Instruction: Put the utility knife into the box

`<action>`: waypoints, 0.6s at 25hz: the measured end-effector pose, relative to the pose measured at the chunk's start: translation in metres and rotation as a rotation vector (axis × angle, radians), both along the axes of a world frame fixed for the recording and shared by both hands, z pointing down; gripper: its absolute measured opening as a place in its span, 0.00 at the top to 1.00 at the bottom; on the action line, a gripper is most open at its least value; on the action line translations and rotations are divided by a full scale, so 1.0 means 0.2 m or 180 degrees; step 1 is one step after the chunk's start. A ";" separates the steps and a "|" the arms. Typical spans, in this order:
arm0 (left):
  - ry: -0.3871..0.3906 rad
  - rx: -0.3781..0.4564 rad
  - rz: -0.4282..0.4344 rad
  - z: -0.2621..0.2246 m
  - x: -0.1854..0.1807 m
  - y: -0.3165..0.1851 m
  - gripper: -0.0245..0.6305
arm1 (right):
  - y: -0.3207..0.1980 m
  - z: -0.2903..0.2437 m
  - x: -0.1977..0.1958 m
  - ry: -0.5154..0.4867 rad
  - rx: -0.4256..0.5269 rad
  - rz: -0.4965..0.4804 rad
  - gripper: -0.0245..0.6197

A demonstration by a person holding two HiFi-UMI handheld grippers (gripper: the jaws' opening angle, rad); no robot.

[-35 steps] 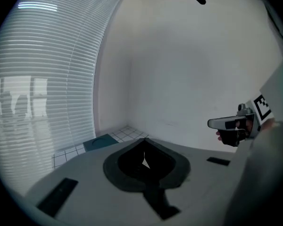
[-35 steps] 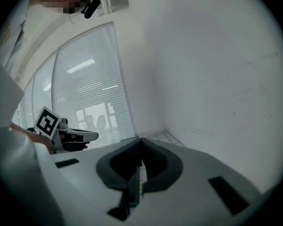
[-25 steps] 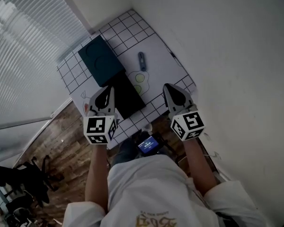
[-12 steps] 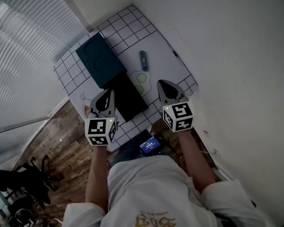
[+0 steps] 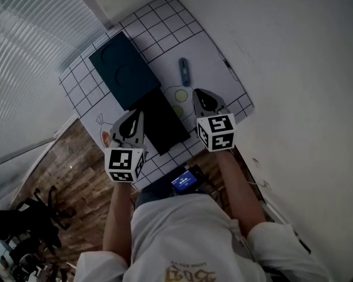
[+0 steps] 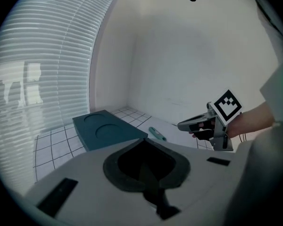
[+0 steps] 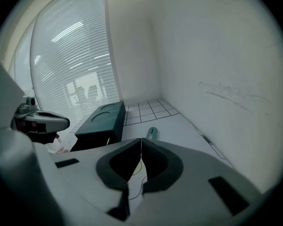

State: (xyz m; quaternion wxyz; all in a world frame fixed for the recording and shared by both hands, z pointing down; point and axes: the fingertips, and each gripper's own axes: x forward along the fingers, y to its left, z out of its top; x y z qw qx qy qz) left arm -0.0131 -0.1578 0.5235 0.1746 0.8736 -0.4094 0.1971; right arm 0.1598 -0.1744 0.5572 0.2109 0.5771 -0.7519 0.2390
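The utility knife point(image 5: 183, 71) is a slim blue-grey bar lying on the white grid mat point(image 5: 212, 51), seen too in the left gripper view point(image 6: 156, 133) and the right gripper view point(image 7: 152, 132). The box is a dark teal slab with two round recesses point(image 5: 122, 69), with a black part point(image 5: 163, 120) adjoining it. My right gripper point(image 5: 201, 94) is shut and empty, hovering just short of the knife. My left gripper point(image 5: 133, 114) hangs shut and empty by the black part's left edge.
Two yellow-green circles point(image 5: 179, 95) are printed on the mat between the knife and the black part. A white wall point(image 5: 294, 69) runs along the table's right side and blinds point(image 5: 23, 57) along the left. A small blue screen point(image 5: 184, 181) sits at the person's waist.
The right gripper has moved left and forward, closer to the knife. The left gripper has stayed roughly in place. Both stay shut.
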 end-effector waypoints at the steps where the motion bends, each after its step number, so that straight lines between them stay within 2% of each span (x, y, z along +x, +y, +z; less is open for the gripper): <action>1: -0.0005 -0.0002 0.0004 0.01 -0.01 -0.01 0.95 | -0.02 0.03 0.00 0.0024 -0.0040 0.0011 0.95; 9: -0.0037 -0.0026 0.0135 0.10 -0.01 -0.03 0.95 | -0.15 0.21 -0.01 0.0114 -0.0328 0.0104 0.95; 10: -0.0006 -0.0038 0.0153 0.11 0.00 -0.03 0.95 | -0.16 0.23 -0.02 0.0108 -0.0356 0.0087 0.93; 13: 0.0052 -0.0063 0.0274 0.13 0.03 -0.01 0.95 | -0.17 0.28 -0.05 0.0073 -0.0471 0.0052 0.76; 15: 0.0064 -0.0080 0.0309 0.14 0.03 -0.01 0.95 | -0.19 0.31 -0.06 0.0071 -0.0532 0.0053 0.72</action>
